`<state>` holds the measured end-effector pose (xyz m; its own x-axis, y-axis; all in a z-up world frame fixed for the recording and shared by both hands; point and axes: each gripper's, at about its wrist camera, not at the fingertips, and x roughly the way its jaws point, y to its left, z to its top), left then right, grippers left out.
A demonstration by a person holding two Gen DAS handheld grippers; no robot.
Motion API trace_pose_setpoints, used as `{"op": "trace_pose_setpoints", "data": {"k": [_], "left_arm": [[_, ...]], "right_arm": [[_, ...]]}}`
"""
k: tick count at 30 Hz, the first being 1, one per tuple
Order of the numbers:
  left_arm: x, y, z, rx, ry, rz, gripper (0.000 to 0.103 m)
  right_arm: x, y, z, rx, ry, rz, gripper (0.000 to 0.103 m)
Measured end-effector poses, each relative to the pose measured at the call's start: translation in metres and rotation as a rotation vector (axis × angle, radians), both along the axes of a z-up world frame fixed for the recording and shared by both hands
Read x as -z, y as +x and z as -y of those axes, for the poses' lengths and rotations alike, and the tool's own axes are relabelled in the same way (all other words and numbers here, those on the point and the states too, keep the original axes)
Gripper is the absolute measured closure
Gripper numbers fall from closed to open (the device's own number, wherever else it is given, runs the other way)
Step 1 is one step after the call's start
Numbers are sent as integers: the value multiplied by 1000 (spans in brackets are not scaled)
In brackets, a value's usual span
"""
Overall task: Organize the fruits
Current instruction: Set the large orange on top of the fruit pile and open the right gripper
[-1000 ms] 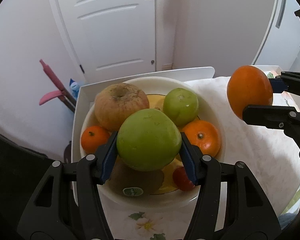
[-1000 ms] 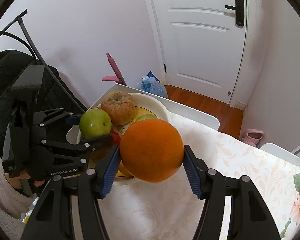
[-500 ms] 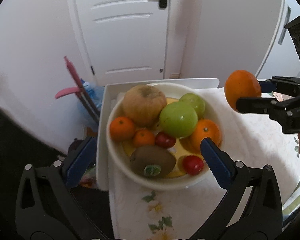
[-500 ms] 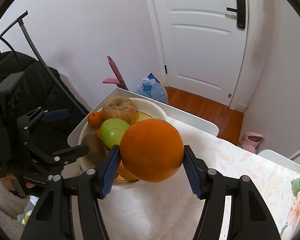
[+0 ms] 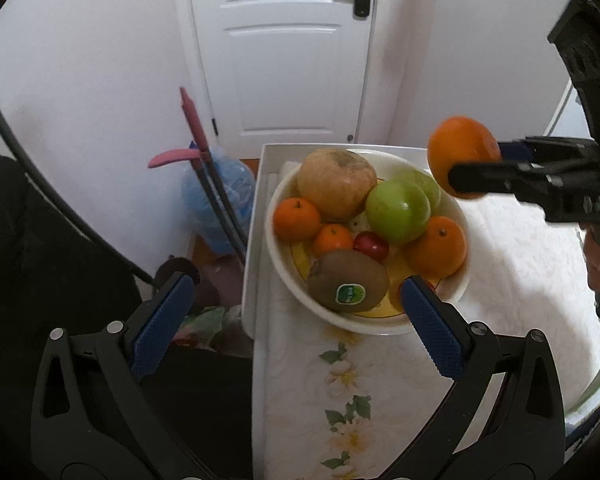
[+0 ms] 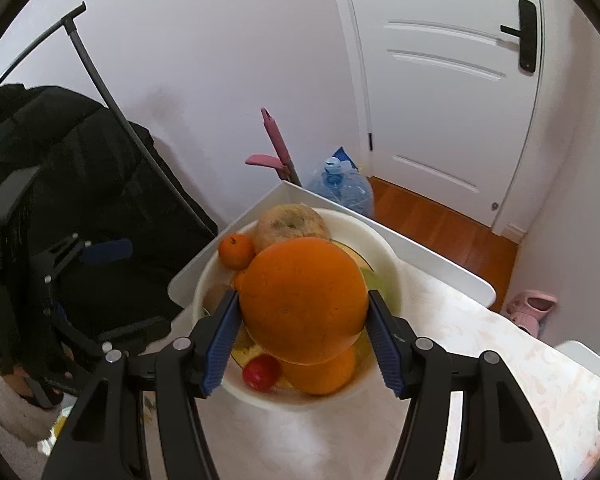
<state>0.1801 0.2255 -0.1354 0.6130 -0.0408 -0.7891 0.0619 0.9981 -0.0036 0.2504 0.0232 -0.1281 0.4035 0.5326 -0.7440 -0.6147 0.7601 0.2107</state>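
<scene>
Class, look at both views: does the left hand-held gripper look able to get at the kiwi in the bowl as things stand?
Probably yes. The left hand-held gripper is open and empty, and the kiwi lies on top at the near side of the bowl, uncovered. The right hand-held gripper holds its orange off to the far side.

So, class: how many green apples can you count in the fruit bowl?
2. One green apple sits near the middle of the white bowl, beside the big brownish fruit. The second peeks out behind it. More may be hidden underneath.
</scene>
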Motion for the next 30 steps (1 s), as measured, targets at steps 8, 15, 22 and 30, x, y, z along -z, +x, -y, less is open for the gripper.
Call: {"op": "trace_pose_setpoints", "data": {"k": [8,15,22,30], "left_arm": [[2,9,-7,-23,-21,1,0],[9,24,-8,-21,-29,-5,0],[17,37,-6,-17,-27,-20,0],[19,40,-5,-8,-25,-23,0]], "right_arm": [[1,40,-6,13,24,7,45],[27,76,-11,5,10,-14,45],[46,93,-10,-29,24,-30,45],[53,97,-6,-59,105,-60,32]]}}
